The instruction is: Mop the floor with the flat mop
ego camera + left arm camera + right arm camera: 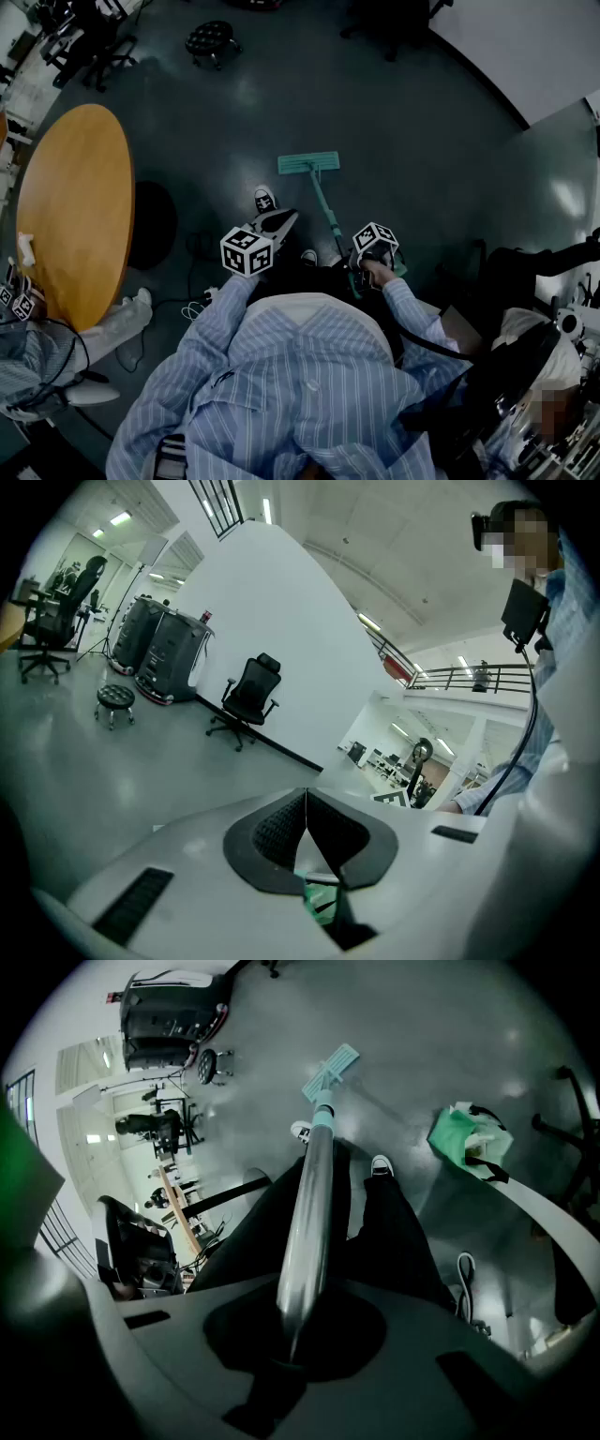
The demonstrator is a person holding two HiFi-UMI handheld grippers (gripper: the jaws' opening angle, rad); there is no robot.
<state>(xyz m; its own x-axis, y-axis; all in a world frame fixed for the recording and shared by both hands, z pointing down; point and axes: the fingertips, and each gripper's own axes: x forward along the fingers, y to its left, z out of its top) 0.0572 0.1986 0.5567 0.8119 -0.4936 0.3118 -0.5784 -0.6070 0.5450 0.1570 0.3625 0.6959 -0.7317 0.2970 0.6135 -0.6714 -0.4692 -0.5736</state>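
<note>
Head view shows me the flat mop (309, 164) with its teal head lying on the grey floor (403, 131) just far of my shoes, my right gripper (292, 1330) clamped round its metal handle (309, 1213), and my left gripper (307, 829) pressed together on nothing.

One flat mop (309, 165) is seen, and two grippers are counted: the left gripper (307, 817) and the right gripper (292, 1330). One round wooden table (75, 206) and one stool (211, 40) are spotted too. Two sneakers (265, 199) are visible, two office chairs (251, 691) are picked out in the left gripper view, plus one green bag (464, 1138).
</note>
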